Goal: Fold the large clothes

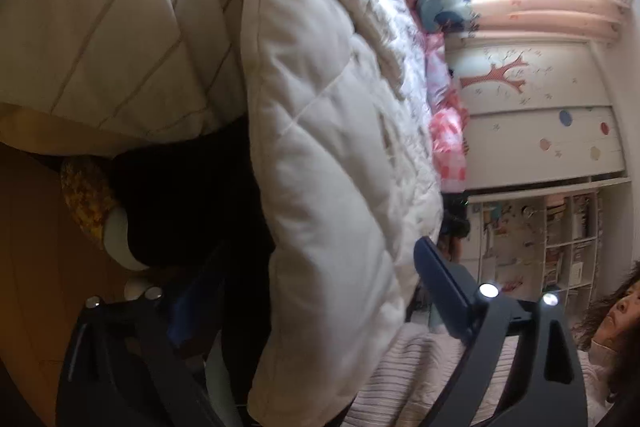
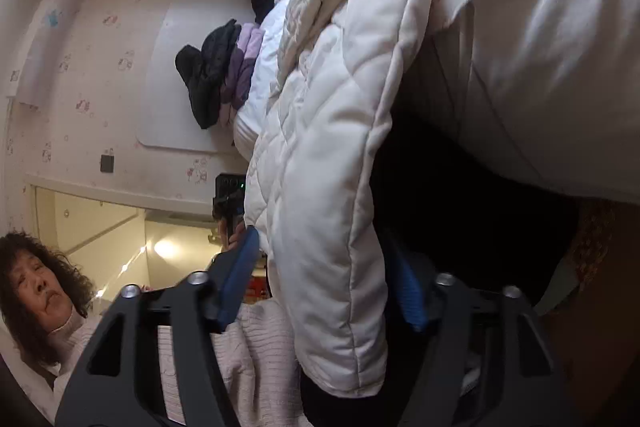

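One cream quilted coat (image 1: 320, 147) hangs off the bed edge (image 1: 100, 39), passing between both grippers. Left gripper (image 1: 308, 291) – two blue fingers spread wide around the coat, grip unclear. Right gripper (image 2: 324, 279) – same, jaws wide, coat between them. Two dark/purple garments (image 2: 224, 71) piled on the bed behind.

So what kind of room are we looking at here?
Most likely a child's bedroom: a bed piled with a white quilted coat, a tree decal on the cupboard, and packed shelves.
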Demonstrator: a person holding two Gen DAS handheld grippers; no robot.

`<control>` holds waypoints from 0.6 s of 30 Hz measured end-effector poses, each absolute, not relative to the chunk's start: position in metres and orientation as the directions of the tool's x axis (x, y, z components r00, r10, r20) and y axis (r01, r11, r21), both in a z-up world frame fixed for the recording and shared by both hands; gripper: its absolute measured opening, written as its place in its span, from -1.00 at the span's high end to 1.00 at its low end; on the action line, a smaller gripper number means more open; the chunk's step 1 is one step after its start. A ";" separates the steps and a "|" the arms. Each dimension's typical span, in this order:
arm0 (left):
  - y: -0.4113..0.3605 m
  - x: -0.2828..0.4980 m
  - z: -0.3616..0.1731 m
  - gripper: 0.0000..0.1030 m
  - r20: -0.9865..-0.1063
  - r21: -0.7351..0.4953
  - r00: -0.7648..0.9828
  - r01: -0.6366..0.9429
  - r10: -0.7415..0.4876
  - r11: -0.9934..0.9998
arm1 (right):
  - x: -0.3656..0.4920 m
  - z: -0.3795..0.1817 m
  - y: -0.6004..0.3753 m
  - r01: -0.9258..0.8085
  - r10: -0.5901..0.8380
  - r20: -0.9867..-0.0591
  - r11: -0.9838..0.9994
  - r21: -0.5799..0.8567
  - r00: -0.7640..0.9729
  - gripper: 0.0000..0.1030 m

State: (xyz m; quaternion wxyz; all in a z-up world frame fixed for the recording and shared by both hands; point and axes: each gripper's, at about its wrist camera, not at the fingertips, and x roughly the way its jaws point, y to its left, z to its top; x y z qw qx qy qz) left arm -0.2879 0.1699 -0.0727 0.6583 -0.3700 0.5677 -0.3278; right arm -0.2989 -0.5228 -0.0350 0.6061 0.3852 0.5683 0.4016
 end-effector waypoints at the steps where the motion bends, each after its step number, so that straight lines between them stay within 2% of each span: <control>1: 0.167 -0.286 -0.077 -0.76 -0.513 -0.855 0.127 0.007 -0.849 0.518 | -0.297 -0.037 -0.522 -0.043 0.924 -0.379 0.381 0.924 0.047 -0.21; 5: 0.158 -0.287 -0.081 -0.77 -0.529 -0.846 0.130 0.001 -0.839 0.533 | -0.298 -0.037 -0.512 -0.077 0.921 -0.382 0.387 0.919 0.079 -0.14; 7: 0.158 -0.289 -0.077 -0.76 -0.539 -0.837 0.160 0.002 -0.827 0.547 | -0.302 -0.032 -0.509 -0.120 0.920 -0.381 0.390 0.913 0.092 0.55; 8: 0.158 -0.290 -0.075 -0.69 -0.557 -0.823 0.188 0.001 -0.809 0.567 | -0.303 -0.028 -0.506 -0.140 0.913 -0.394 0.405 0.903 0.102 0.55; 9: 0.158 -0.293 -0.070 -0.23 -0.565 -0.815 0.215 0.004 -0.797 0.579 | -0.304 -0.021 -0.502 -0.164 0.912 -0.394 0.408 0.898 0.111 0.63; 10: 0.157 -0.294 -0.065 0.10 -0.555 -0.821 0.220 0.014 -0.802 0.571 | -0.305 -0.014 -0.500 -0.189 0.910 -0.399 0.414 0.890 0.117 0.66; 11: 0.155 -0.294 -0.060 0.40 -0.565 -0.811 0.234 0.023 -0.791 0.585 | -0.305 -0.007 -0.497 -0.211 0.908 -0.402 0.419 0.883 0.119 0.67; 12: 0.152 -0.295 -0.052 0.56 -0.583 -0.790 0.252 0.047 -0.772 0.612 | -0.305 0.001 -0.494 -0.238 0.908 -0.401 0.419 0.876 0.121 0.69; 14: 0.147 -0.297 -0.033 0.69 -0.592 -0.764 0.285 0.100 -0.754 0.637 | -0.306 0.017 -0.492 -0.281 0.915 -0.384 0.404 0.870 0.127 0.70; 16: 0.153 -0.301 -0.006 0.72 -0.521 -0.786 0.337 0.167 -0.784 0.595 | -0.310 0.032 -0.497 -0.319 0.926 -0.353 0.377 0.870 0.131 0.70; 18: 0.156 -0.306 0.006 0.72 -0.519 -0.771 0.340 0.211 -0.784 0.601 | -0.312 0.034 -0.500 -0.311 0.940 -0.326 0.341 0.887 0.099 0.68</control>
